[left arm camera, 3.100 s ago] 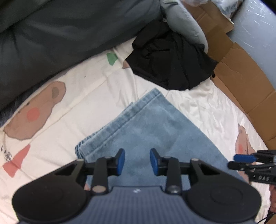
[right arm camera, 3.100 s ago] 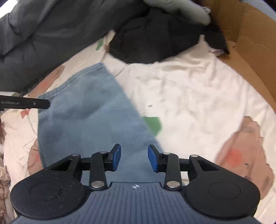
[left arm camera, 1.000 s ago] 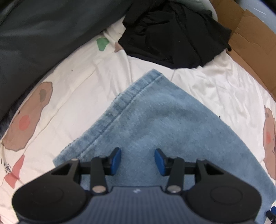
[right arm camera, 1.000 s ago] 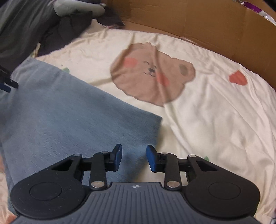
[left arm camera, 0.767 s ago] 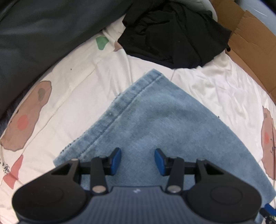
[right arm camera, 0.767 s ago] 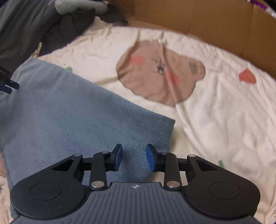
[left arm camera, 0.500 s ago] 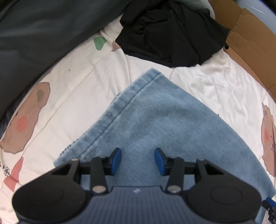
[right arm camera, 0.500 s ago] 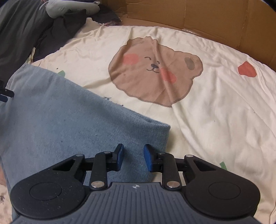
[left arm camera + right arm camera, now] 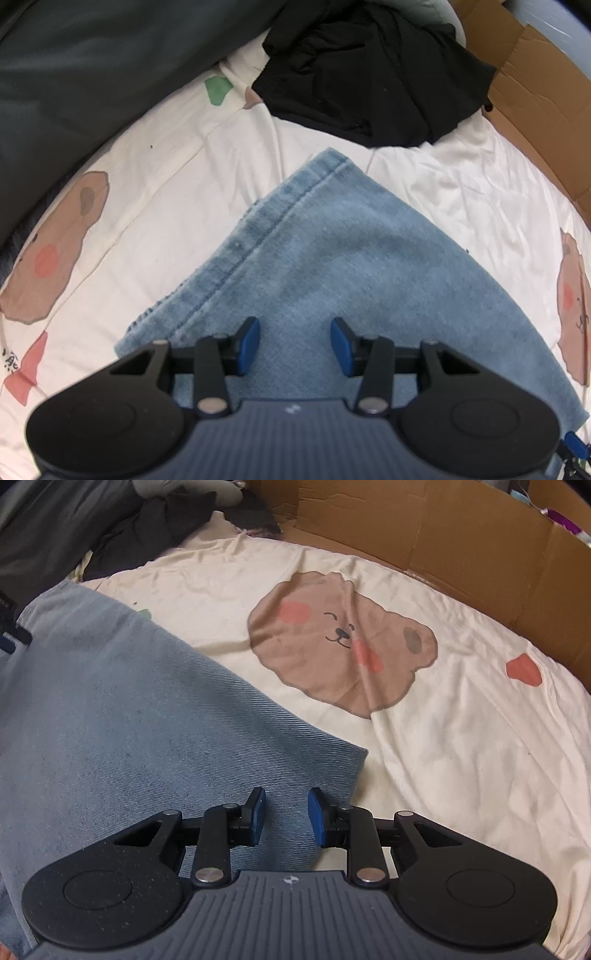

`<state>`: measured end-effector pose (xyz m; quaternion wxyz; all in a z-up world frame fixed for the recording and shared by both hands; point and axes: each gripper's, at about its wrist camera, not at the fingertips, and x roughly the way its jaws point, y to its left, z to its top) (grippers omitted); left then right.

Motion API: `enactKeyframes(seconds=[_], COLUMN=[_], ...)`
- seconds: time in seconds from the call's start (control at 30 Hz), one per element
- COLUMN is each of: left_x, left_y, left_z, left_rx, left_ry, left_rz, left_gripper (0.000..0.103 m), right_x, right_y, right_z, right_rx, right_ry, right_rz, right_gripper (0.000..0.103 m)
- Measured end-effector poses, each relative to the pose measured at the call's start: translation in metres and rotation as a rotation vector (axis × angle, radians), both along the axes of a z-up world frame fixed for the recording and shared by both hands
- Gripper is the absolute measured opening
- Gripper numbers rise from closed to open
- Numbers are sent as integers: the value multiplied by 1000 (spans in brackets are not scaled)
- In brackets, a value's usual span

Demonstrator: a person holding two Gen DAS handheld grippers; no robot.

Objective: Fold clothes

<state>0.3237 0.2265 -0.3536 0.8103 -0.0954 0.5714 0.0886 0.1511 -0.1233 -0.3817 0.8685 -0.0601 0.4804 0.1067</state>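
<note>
Blue denim jeans (image 9: 332, 266) are lying folded flat on a cream bed sheet (image 9: 461, 738) printed with brown bear faces. In the left wrist view, the stitched corner of the jeans is pointing toward a black garment (image 9: 373, 70) that is sitting crumpled near the far edge of the bed, just apart from the denim. The left tool (image 9: 294, 341) is hanging over the jeans with its blue pads apart and nothing pinched between them. The right tool (image 9: 283, 816) is hovering over the other corner of the jeans (image 9: 147, 738), near the fold edge; its jaws have just been closing and are now standing narrowly apart, with denim showing in the gap but not clamped. Brown cardboard (image 9: 424, 528) is standing along the far side of the bed, past a bear print (image 9: 343, 642).
</note>
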Motion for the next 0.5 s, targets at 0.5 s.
enactKeyframes(seconds=[0.5], left_x=[-1], left_y=[1], left_z=[2], left_rx=[-8], left_ry=[-6], left_rz=[20], left_gripper=[47], right_x=[10], right_y=[-11], right_z=[14], right_rx=[-2], right_ry=[-59], right_rz=[-48], right_gripper=[16])
